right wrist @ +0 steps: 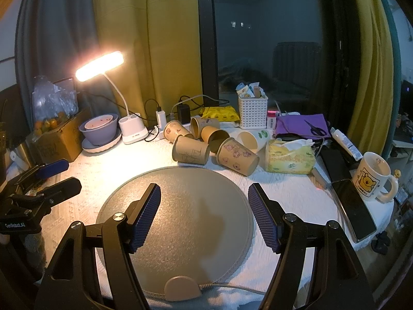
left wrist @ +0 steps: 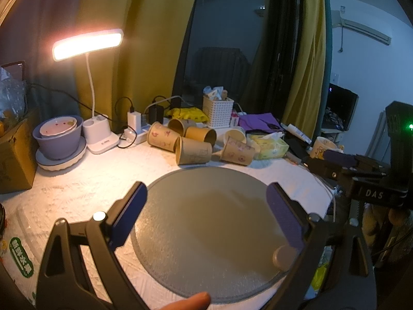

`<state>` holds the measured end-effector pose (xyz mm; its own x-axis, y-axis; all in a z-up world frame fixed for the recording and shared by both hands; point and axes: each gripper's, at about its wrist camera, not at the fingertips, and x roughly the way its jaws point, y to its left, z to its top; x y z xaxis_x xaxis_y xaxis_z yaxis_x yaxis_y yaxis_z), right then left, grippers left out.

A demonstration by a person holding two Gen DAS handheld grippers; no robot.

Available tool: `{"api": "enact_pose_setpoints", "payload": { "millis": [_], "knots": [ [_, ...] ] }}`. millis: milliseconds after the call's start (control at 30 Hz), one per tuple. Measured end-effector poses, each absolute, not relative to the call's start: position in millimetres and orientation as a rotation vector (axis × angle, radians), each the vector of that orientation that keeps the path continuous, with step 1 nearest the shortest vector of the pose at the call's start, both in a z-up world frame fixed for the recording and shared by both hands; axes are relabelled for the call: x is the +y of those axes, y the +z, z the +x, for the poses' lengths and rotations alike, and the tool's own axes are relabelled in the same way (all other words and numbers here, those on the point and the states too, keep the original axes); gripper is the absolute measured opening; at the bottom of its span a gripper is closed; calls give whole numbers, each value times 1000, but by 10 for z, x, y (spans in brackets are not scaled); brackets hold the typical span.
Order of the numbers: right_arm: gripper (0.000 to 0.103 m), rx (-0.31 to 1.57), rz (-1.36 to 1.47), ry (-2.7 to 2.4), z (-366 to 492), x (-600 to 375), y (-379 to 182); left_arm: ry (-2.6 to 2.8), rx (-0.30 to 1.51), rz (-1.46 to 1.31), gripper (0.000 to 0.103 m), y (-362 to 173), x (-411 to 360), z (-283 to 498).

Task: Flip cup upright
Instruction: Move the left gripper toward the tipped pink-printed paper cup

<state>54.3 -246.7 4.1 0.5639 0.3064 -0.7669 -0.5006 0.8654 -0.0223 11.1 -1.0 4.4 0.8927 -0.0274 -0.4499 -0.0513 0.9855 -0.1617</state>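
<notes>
Several brown paper cups [right wrist: 190, 153] lie on their sides in a cluster behind a round grey mat [right wrist: 180, 206]; they also show in the left wrist view [left wrist: 193, 151]. The nearest printed cup [right wrist: 237, 156] lies with its mouth to the left. A pale cup [right wrist: 251, 139] lies beside it. My right gripper [right wrist: 204, 214] is open and empty over the mat. My left gripper [left wrist: 206, 215] is open and empty over the mat [left wrist: 206, 232]. Each gripper shows at the edge of the other's view.
A lit desk lamp [right wrist: 99, 66], purple bowls [right wrist: 99, 130], a power strip, a white basket [right wrist: 252, 111], a tissue pack [right wrist: 290, 159], a phone [right wrist: 353, 209] and a bear mug [right wrist: 371, 178] ring the table. A cardboard box [right wrist: 59, 139] stands at left.
</notes>
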Motion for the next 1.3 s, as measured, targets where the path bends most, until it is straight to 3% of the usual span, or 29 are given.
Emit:
{"api": "enact_pose_setpoints", "payload": {
  "millis": [400, 1300],
  "knots": [
    [73, 850, -255, 488, 750, -2404, -27, 38, 509, -201, 95, -8, 161, 416],
    [73, 926, -323, 575, 2350, -1815, -721, 88, 723, -416, 94, -349, 901, 2154]
  ]
}}
